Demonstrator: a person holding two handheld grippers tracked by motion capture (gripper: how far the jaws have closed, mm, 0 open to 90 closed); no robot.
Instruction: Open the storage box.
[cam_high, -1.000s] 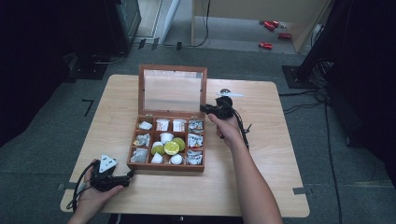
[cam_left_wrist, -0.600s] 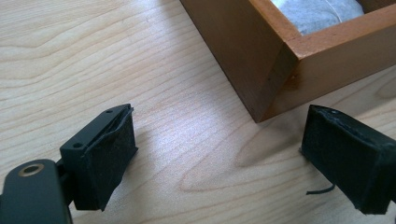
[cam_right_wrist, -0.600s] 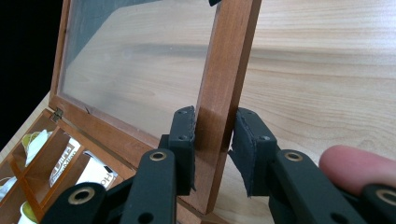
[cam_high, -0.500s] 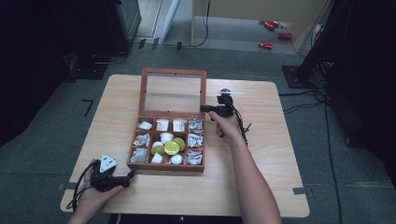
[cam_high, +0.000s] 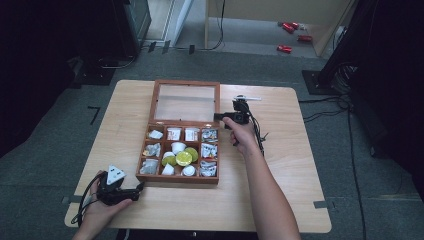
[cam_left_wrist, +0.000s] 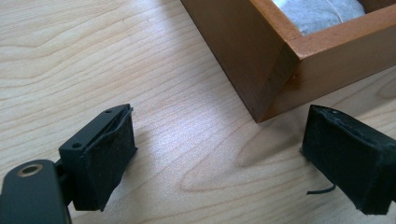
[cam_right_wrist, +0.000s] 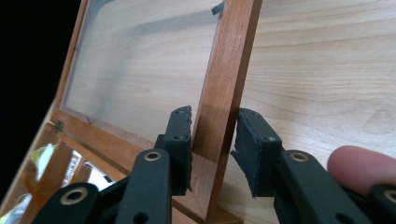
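A wooden compartment box (cam_high: 178, 179) stands in the middle of the table, holding white sachets, small white pots and yellow-green discs (cam_high: 182, 158). Its glass-paned lid (cam_high: 186, 102) is raised at the back. My right gripper (cam_high: 219, 116) is at the lid's right side. In the right gripper view the gripper (cam_right_wrist: 214, 113) is shut on the lid's wooden frame (cam_right_wrist: 229, 70), one pad on each face. My left gripper (cam_high: 139, 188) rests on the table near the box's front left corner. Seen in the left gripper view, the gripper (cam_left_wrist: 223, 114) is open and empty, facing that corner (cam_left_wrist: 280, 60).
The light wooden table (cam_high: 300, 190) has bare surface right of and in front of the box. A cable (cam_high: 257, 131) trails from the right gripper. Red objects (cam_high: 285, 48) lie on the floor behind, and dark equipment stands on both sides.
The lid's top edge has come lower in the high view, so the lid has tilted while held by the right gripper. The left gripper has stayed put.
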